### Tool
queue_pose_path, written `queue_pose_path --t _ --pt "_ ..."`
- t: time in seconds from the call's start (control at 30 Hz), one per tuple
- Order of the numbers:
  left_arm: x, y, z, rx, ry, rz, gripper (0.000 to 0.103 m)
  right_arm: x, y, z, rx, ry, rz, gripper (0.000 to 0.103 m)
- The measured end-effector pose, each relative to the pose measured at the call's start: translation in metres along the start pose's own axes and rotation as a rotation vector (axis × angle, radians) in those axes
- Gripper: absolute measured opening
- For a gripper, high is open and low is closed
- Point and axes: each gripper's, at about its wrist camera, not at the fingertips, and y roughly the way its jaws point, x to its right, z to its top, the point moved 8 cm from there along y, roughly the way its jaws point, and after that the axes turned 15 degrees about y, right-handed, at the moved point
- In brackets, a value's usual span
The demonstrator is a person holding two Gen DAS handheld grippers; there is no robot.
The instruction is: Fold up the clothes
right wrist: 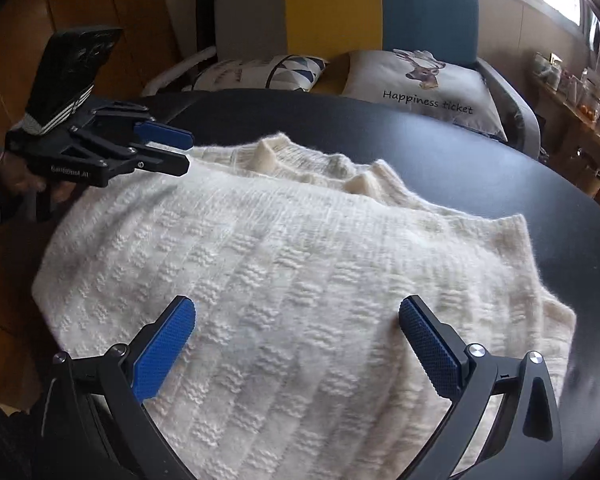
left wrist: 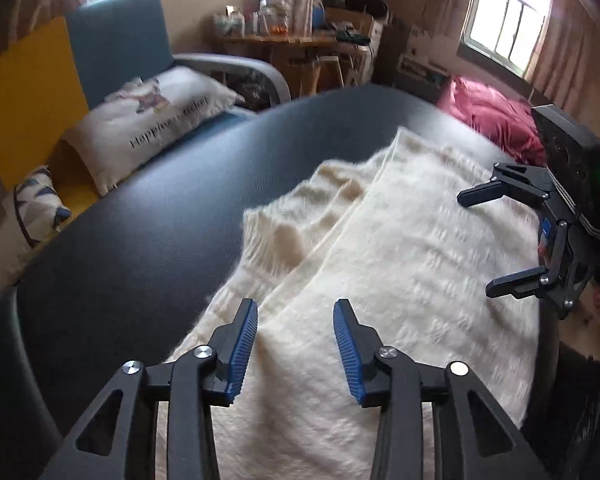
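**Soft cream sweater lies partly folded, both grippers empty above it**

Nearest, the left gripper [left wrist: 295, 350] hangs over the sweater [right wrist: 284, 280] with its jaws spread and nothing between them. The right gripper [right wrist: 296, 344] is spread wider, also empty, over the knit's broad panel. The sweater lies on the dark round table [right wrist: 480, 160], a sleeve or side already laid over the body. It looks light, thick and floppy: it should sag when lifted and slide easily on the smooth top. A pinch through a doubled edge or the hem corners seems the safest hold; a grip on fuzzy surface alone might take only one layer. Beyond the table stand a sofa [right wrist: 428, 12] with a printed cushion [right wrist: 428, 80], and a red heap [left wrist: 492, 116] lies near the window. Nothing blocks the fold.
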Motion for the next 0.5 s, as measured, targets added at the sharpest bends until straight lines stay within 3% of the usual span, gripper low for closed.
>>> queue_pose_path --t 0.23,0.3,0.37,0.5 --pt "-0.002 0.019 -0.001 -0.039 0.012 -0.115 0.039 0.005 0.017 -0.003 0.011 0.014 -0.033 0.103" --pt "0.005 0.017 -0.001 -0.043 0.039 -0.138 0.024 0.014 0.018 0.001 0.013 0.012 -0.031 0.103" --pt "0.011 0.015 -0.001 -0.046 0.070 -0.147 0.017 0.023 0.017 0.006 0.005 0.006 -0.041 0.103" --pt "0.013 0.017 -0.001 -0.046 0.035 -0.146 0.012 0.036 0.011 0.018 -0.004 -0.008 -0.067 0.103"
